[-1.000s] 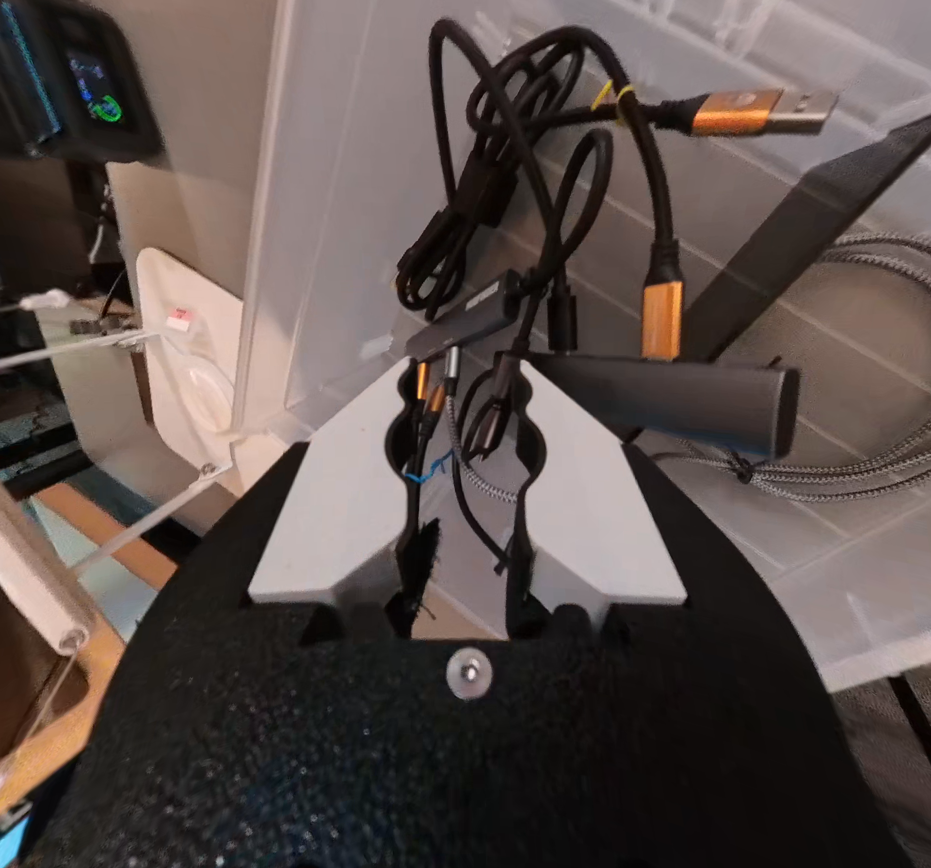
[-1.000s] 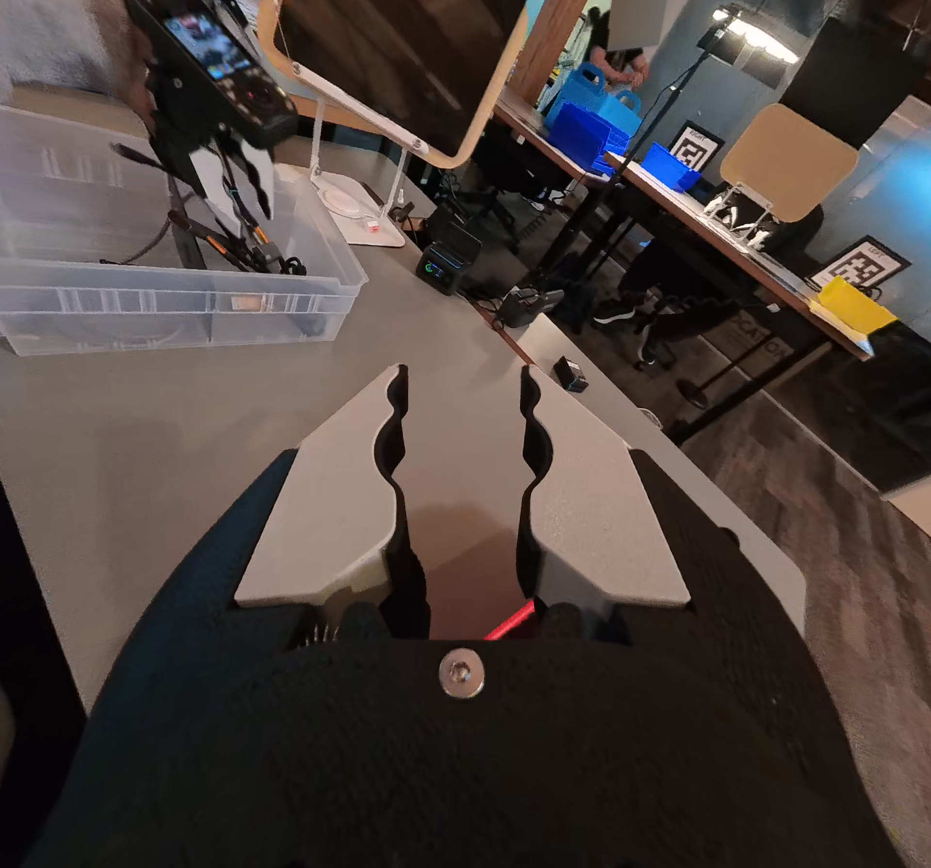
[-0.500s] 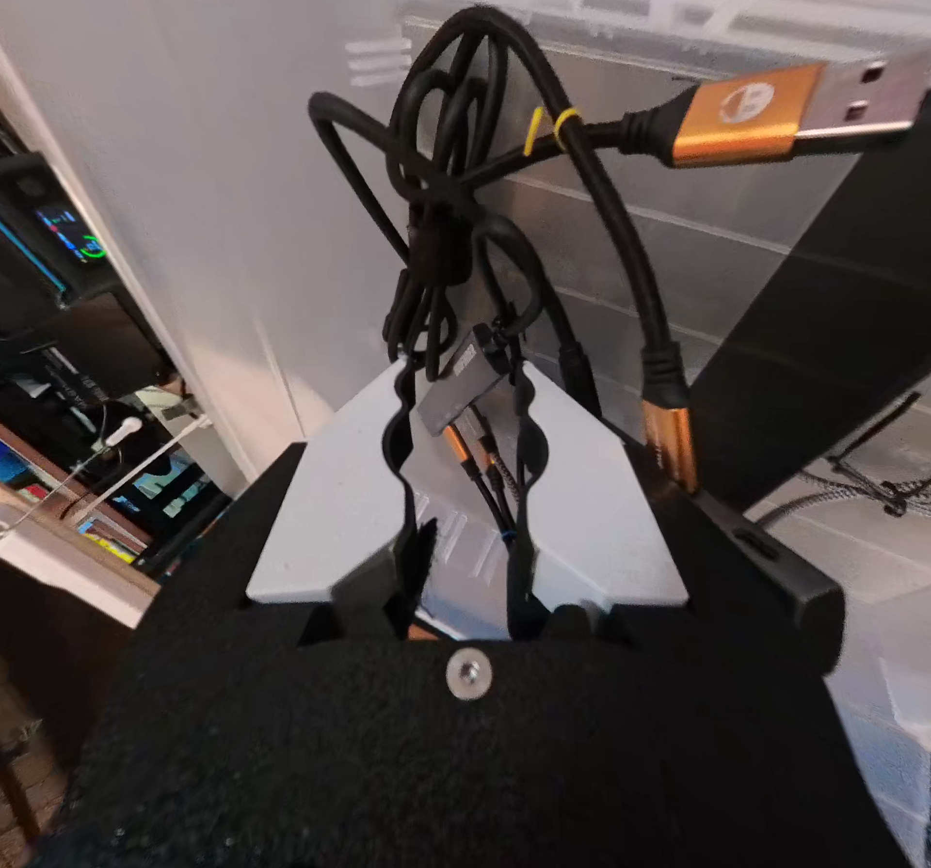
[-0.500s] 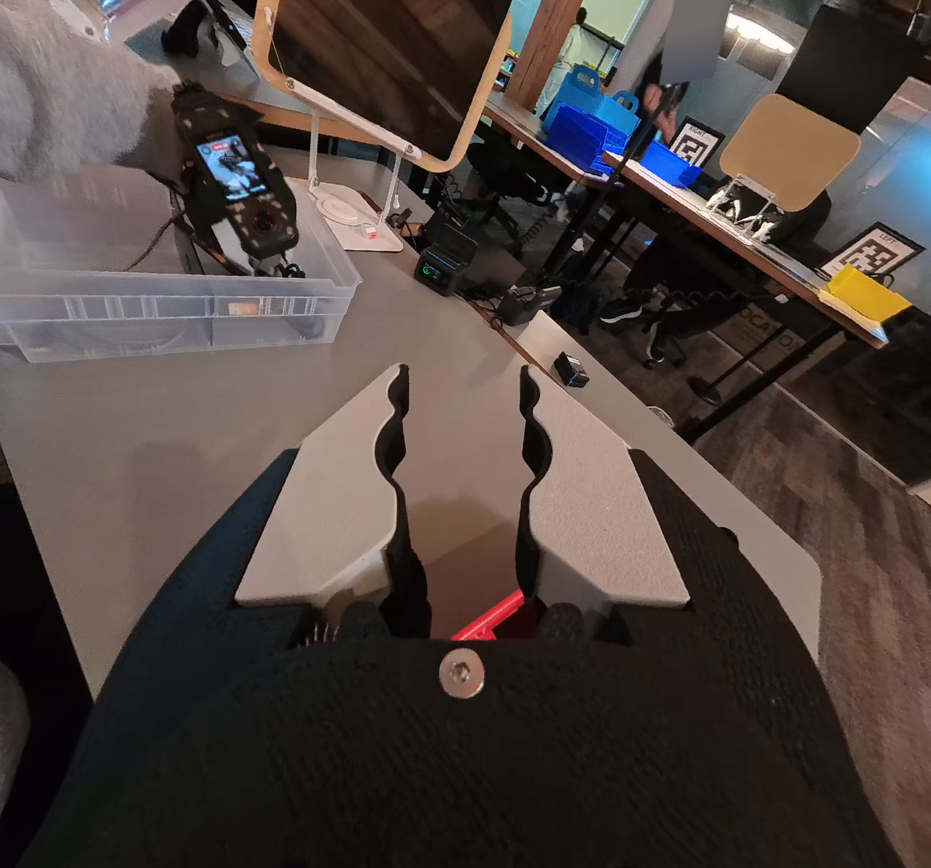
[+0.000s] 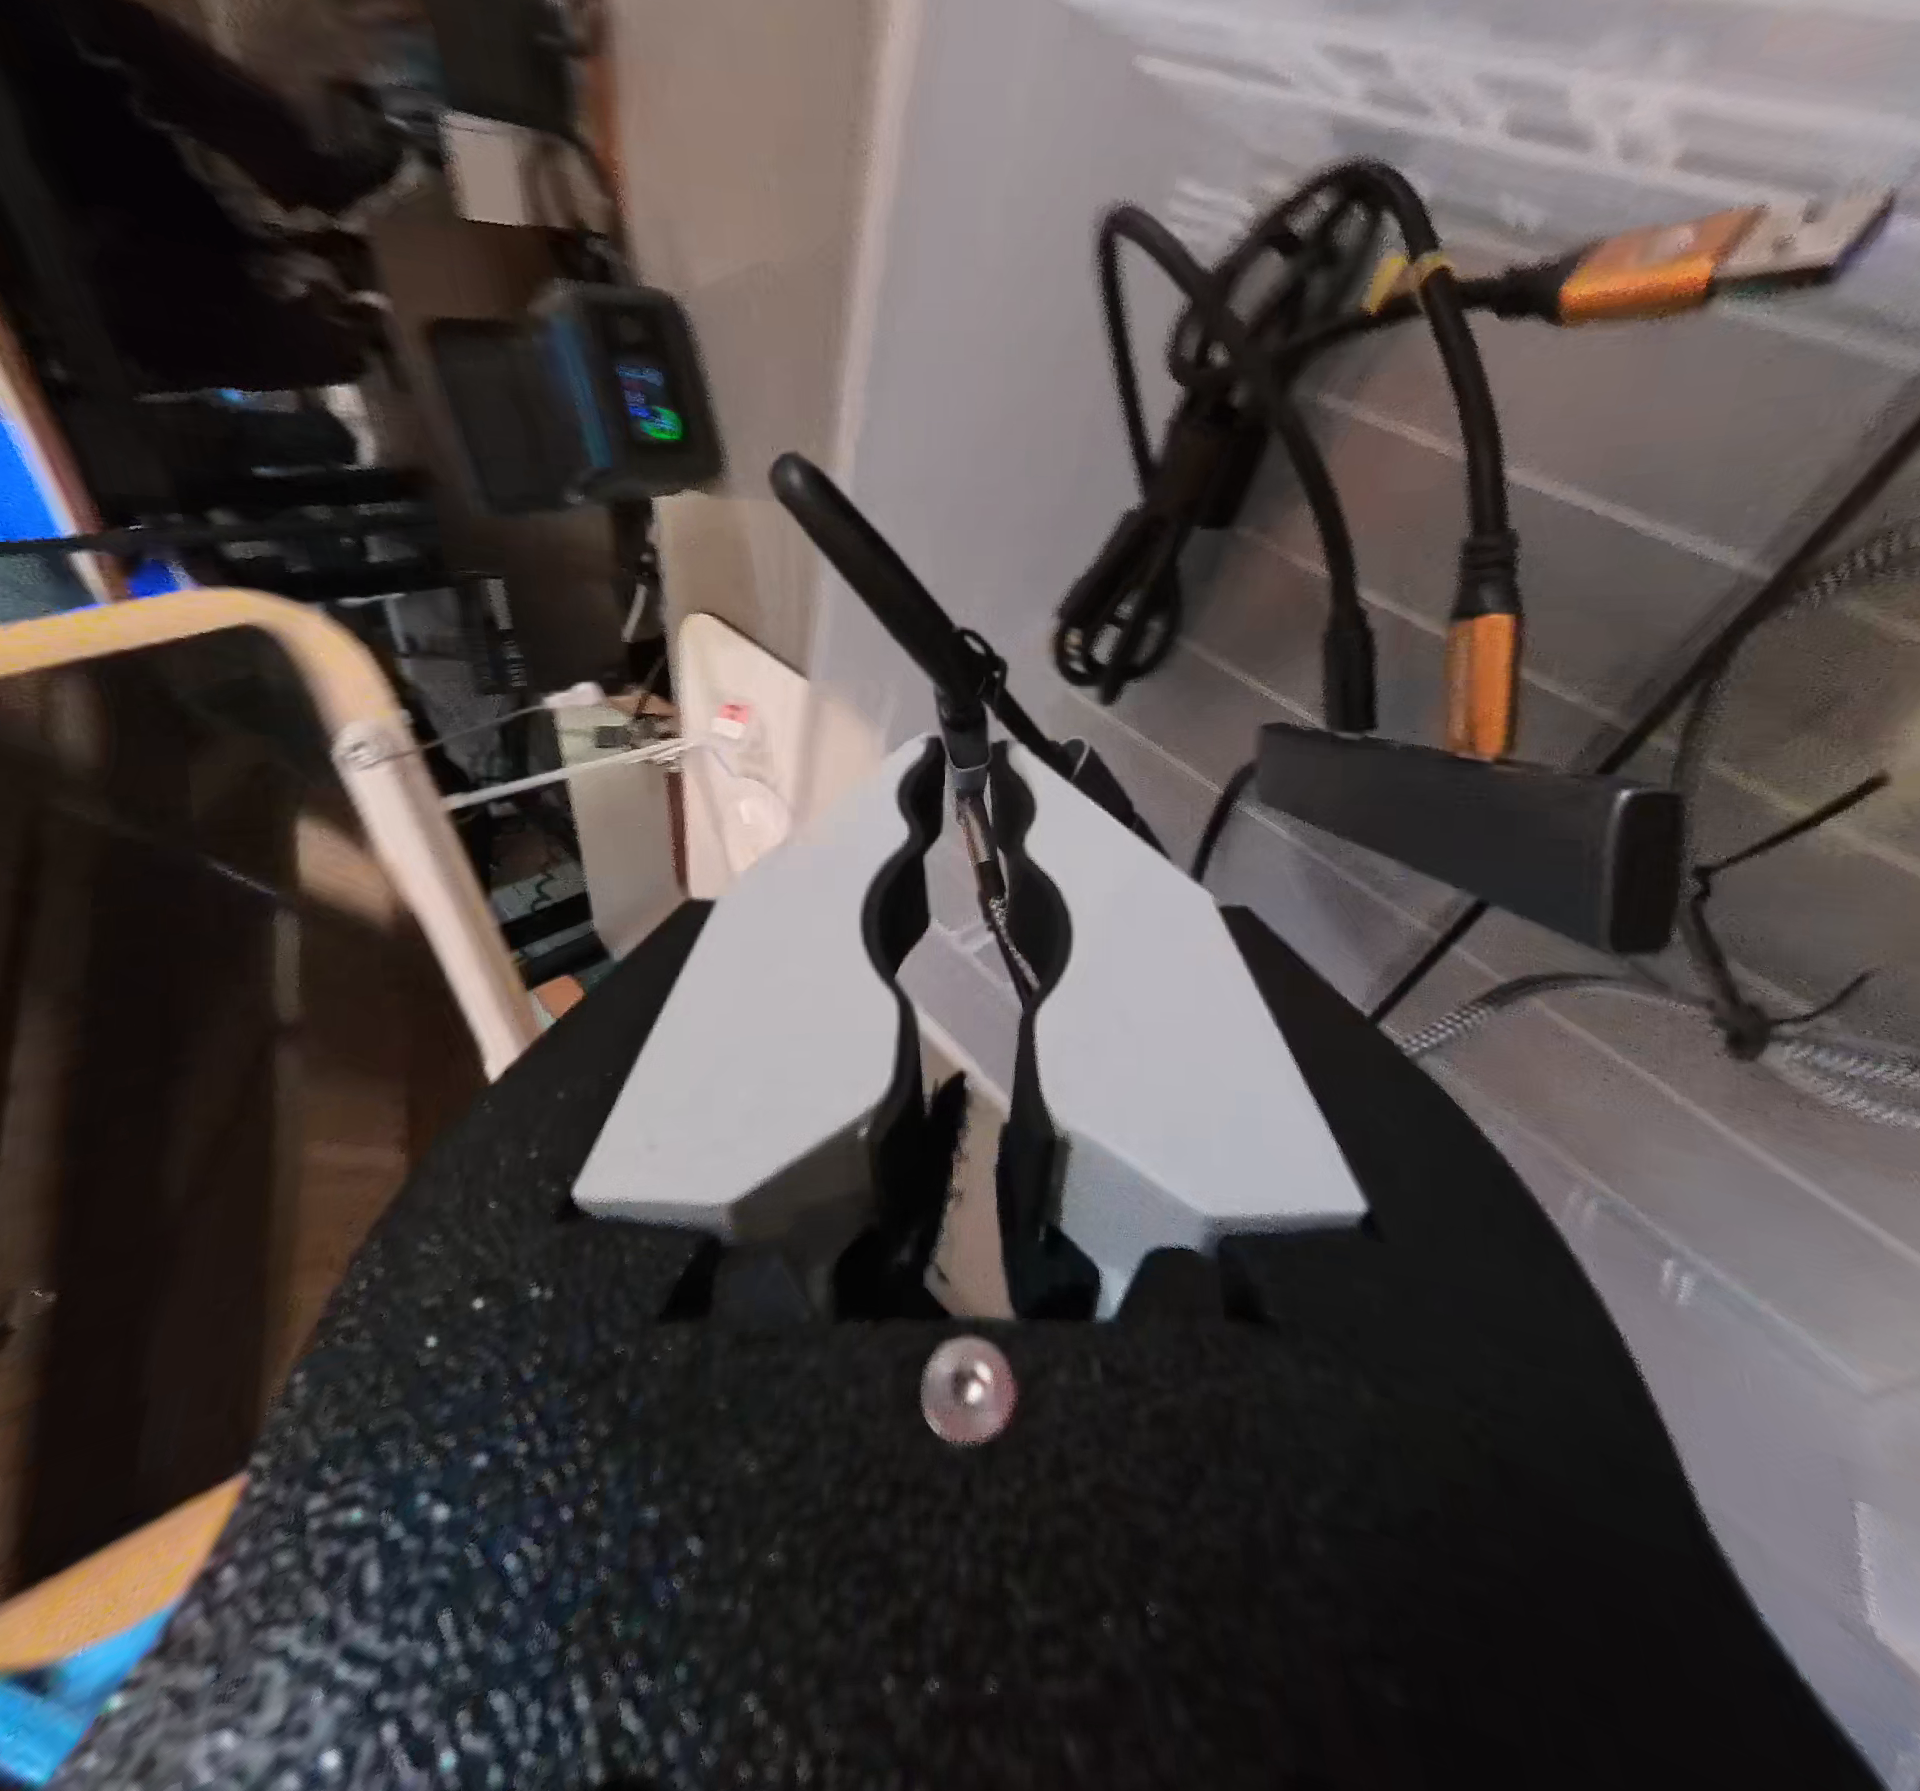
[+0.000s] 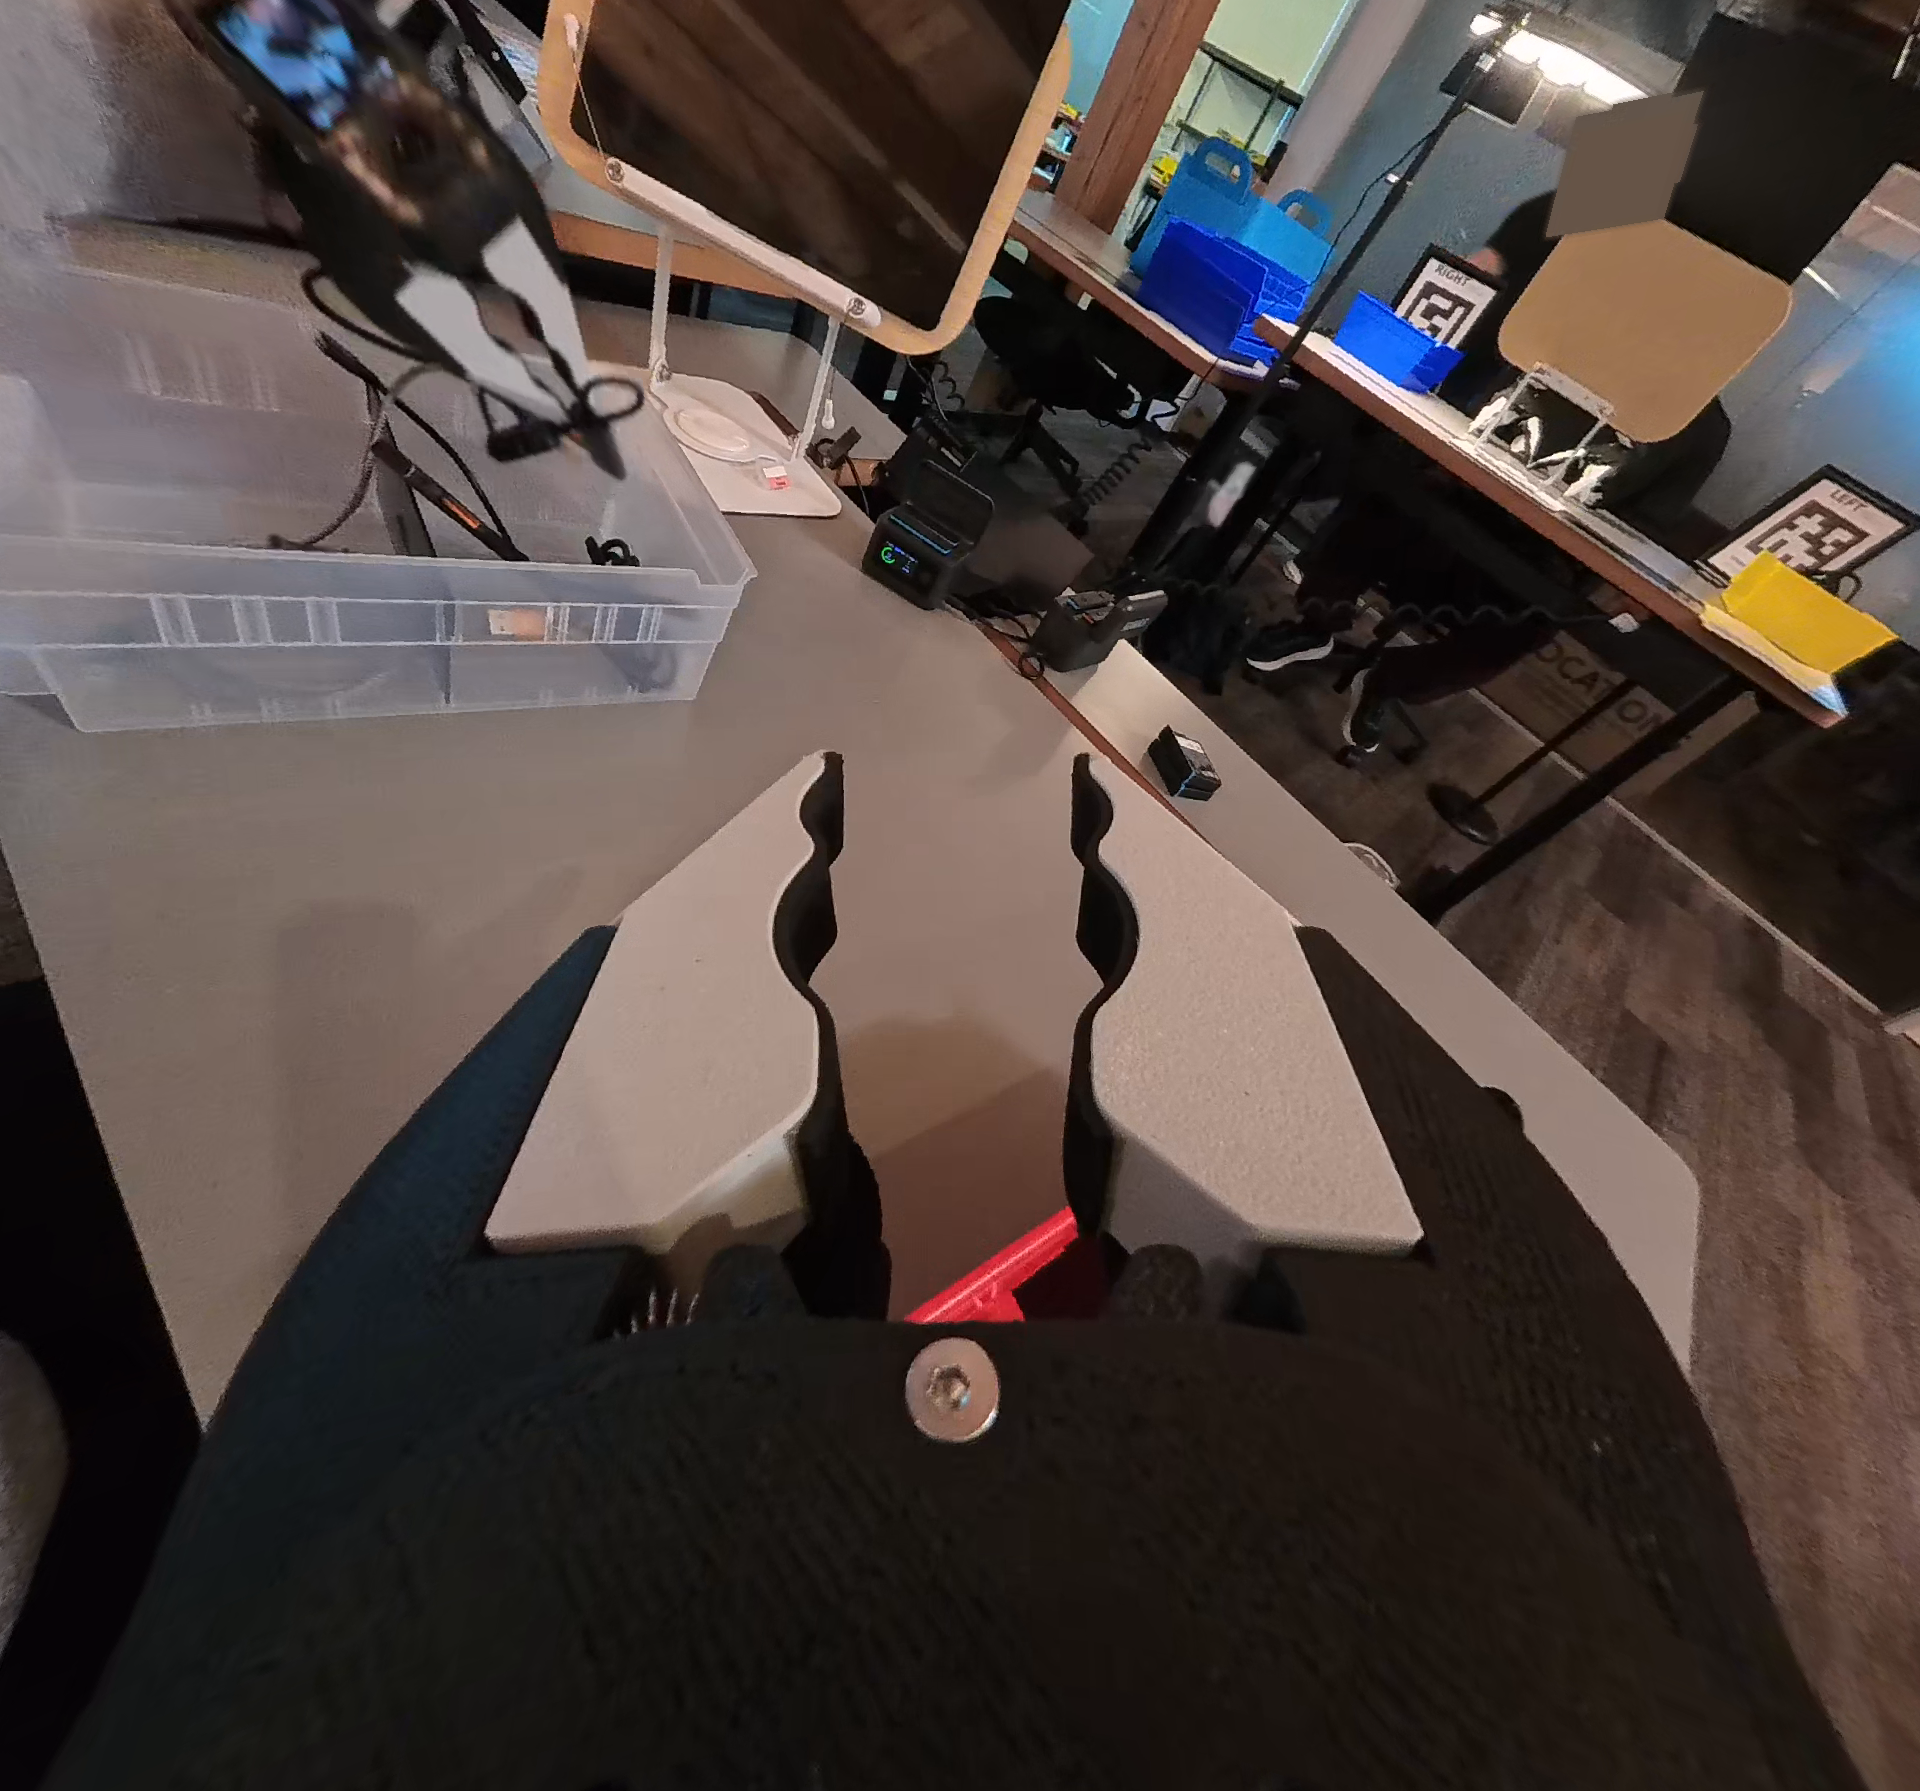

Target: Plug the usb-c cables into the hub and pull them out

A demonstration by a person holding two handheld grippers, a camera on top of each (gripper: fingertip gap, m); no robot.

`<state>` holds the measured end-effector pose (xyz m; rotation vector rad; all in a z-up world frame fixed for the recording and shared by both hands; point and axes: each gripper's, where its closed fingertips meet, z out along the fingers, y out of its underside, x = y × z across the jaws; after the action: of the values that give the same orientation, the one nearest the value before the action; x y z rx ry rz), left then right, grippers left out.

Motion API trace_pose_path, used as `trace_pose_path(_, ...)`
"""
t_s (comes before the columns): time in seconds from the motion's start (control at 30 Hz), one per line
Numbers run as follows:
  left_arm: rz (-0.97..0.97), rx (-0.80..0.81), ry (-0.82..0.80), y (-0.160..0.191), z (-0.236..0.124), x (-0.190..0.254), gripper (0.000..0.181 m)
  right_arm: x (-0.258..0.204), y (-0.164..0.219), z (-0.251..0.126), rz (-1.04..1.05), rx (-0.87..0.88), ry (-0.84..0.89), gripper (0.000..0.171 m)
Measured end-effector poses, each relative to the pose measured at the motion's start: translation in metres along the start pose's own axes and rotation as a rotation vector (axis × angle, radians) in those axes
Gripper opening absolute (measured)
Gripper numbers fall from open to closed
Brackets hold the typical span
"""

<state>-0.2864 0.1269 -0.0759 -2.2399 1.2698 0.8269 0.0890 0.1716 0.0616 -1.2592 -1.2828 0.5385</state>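
My left gripper [image 5: 971, 770] is shut on the metal plug end [image 5: 975, 822] of a braided cable joined to a slim dark hub [image 5: 883, 578], which sticks out past the fingertips. In the right wrist view the left gripper [image 6: 540, 380] holds this above the clear bin [image 6: 364, 598]. A larger dark hub [image 5: 1455, 837] lies in the bin with a black plug [image 5: 1351, 681] and an orange plug [image 5: 1481, 681] in it. A tangle of black cable [image 5: 1195, 494] and an orange USB-A plug [image 5: 1662, 266] lie beyond. My right gripper [image 6: 956, 775] is open and empty over the grey table [image 6: 416, 910].
A wood-framed mirror [image 6: 966, 307] on a white base [image 6: 748, 463] stands behind the bin. A small power unit with a lit display [image 6: 920, 546] and a small black box [image 6: 1184, 765] sit near the table's right edge. Other desks stand beyond. The grippers' ends are close to 40 cm from one another.
My left gripper has closed on the slim hub's plug end and lifted it up out of the bin, swinging left. The right gripper stays open and nearly still.
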Motion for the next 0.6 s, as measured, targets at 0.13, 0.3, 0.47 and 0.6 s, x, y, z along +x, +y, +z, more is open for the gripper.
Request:
trace_pose_path(0.13,-0.136,0.149,-0.156,-0.011,-0.050,-0.045,0.007,0.002,-0.001,-0.001,0.016,0.011,-0.003,0.042)
trace_pose_path(0.3,-0.259,0.343,-0.373,-0.028,-0.131,-0.108,0.007,0.001,-0.003,0.001,0.033,0.027,-0.017,0.042)
trace_pose_path(0.47,-0.274,0.489,-0.577,-0.061,-0.214,-0.161,0.007,0.000,-0.005,0.002,0.036,0.034,-0.013,0.042)
trace_pose_path(0.6,-0.274,0.631,-0.662,-0.106,-0.272,-0.189,0.007,0.001,-0.005,0.003,0.046,0.041,-0.007,0.042)
